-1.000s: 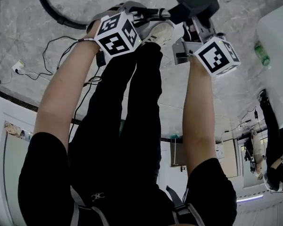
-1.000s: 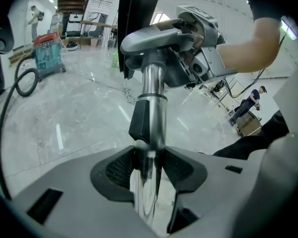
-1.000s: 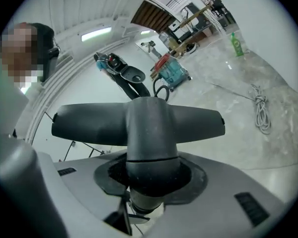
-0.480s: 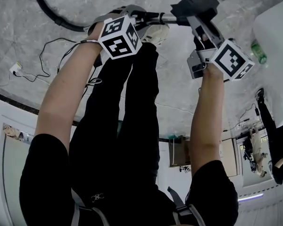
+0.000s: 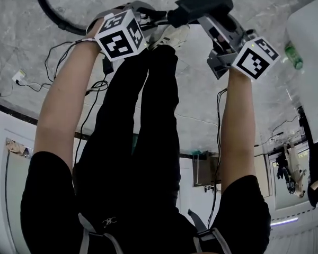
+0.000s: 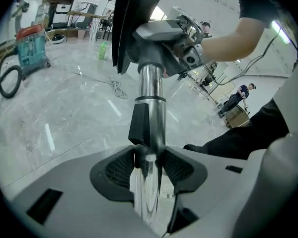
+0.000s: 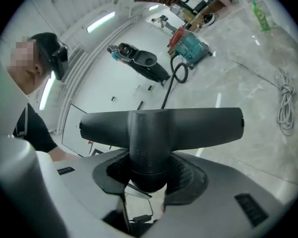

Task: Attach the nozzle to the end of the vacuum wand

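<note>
Left gripper (image 6: 148, 156) on wand (image 6: 151, 86) — tip unclear

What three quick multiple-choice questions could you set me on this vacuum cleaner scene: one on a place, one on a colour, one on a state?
1. Where does the green bottle stand? A on the floor; B on a shelf; C in a gripper.
2. What colour is the nozzle? A red; B black; C white.
3. The left gripper is: A empty; B holding a cloth; C clamped on the metal tube.
Answers: 1 A, its base is on the grey floor. 2 B, its crossbar and neck are black all over. 3 C, the tube sits pinched between both pads.
</note>
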`<state>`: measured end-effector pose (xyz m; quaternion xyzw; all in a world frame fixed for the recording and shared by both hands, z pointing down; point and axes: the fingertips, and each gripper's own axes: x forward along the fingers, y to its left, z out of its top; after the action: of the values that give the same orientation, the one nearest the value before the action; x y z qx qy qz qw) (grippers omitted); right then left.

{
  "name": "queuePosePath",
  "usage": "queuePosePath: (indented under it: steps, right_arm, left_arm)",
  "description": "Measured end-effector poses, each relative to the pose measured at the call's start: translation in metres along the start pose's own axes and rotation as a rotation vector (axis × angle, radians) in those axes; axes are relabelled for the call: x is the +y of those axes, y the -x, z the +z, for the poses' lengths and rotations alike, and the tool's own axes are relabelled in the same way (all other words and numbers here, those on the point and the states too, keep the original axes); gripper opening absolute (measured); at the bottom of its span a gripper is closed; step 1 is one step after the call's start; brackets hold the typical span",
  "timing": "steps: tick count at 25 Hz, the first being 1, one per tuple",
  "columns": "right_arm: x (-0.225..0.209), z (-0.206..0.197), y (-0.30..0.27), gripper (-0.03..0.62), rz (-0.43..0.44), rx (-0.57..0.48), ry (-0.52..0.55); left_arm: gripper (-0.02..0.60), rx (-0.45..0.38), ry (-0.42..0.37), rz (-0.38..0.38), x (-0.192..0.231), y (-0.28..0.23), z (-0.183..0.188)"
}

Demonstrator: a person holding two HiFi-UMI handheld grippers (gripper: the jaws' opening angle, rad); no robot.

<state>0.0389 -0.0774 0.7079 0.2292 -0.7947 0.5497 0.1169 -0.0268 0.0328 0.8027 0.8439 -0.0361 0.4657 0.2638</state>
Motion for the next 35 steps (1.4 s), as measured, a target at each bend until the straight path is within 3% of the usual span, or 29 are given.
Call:
queuePosePath:
  steps: [2, 5, 8, 11, 16, 21, 25, 28, 29, 30, 31, 35]
  right_arm:
    - [-0.004, 0.000, 0.000, 0.187, -0.024, -0.017, -0.034]
    - [-0.025, -0.001, 0.004, 0.186, -0.241, -0.063, -0.157]
    - [-0.043, -0.024, 0.013, 0.187, -0.491, -0.051, -0.314]
    - [-0.054, -0.039, 0.013, 0.187, -0.607, -0.062, -0.405]
    - [-0.070, -0.041, 0.012, 0.187, -0.537, -0.017, -0.390]
    - [-0.112, -0.049, 0.003, 0.187, -0.537, -0.016, -0.474]
    - [-0.142, -0.068, -0.004, 0.187, -0.550, -0.001, -0.540]
    - [-0.176, -0.083, -0.011, 0.189, -0.556, 0.001, -0.585]
    - [-0.189, -0.089, -0.014, 0.189, -0.559, 0.003, -0.599]
    - [-0.201, -0.095, -0.018, 0.189, -0.563, 0.007, -0.611]
    - [-0.213, -0.100, -0.023, 0.189, -0.568, 0.011, -0.621]
    - [-0.255, -0.119, -0.044, 0.190, -0.587, 0.026, -0.659]
  left_arm:
    - [0.178, -0.006, 0.016, 0.017, -0.001, -0.002, 0.002]
    - [0.179, 0.000, 0.054, 0.082, 0.003, -0.005, 0.006]
    - [0.181, 0.040, 0.047, 0.088, -0.010, -0.015, 0.001]
    - [0.184, 0.062, 0.050, 0.084, -0.012, -0.024, -0.007]
    - [0.186, 0.081, 0.103, 0.119, -0.007, -0.038, -0.004]
    - [0.192, 0.059, 0.144, 0.305, 0.009, -0.049, 0.001]
    - [0.192, -0.004, 0.309, 0.302, 0.005, -0.038, -0.010]
    - [0.189, -0.015, 0.340, 0.300, 0.009, -0.034, -0.015]
    - [0.162, -0.014, 0.345, 0.300, 0.011, -0.034, -0.016]
    - [0.070, -0.022, 0.351, 0.308, 0.014, -0.033, -0.017]
    - [0.024, -0.038, 0.359, 0.318, 0.018, -0.032, -0.016]
    - [0.012, -0.117, 0.402, 0.319, 0.037, -0.037, -0.012]
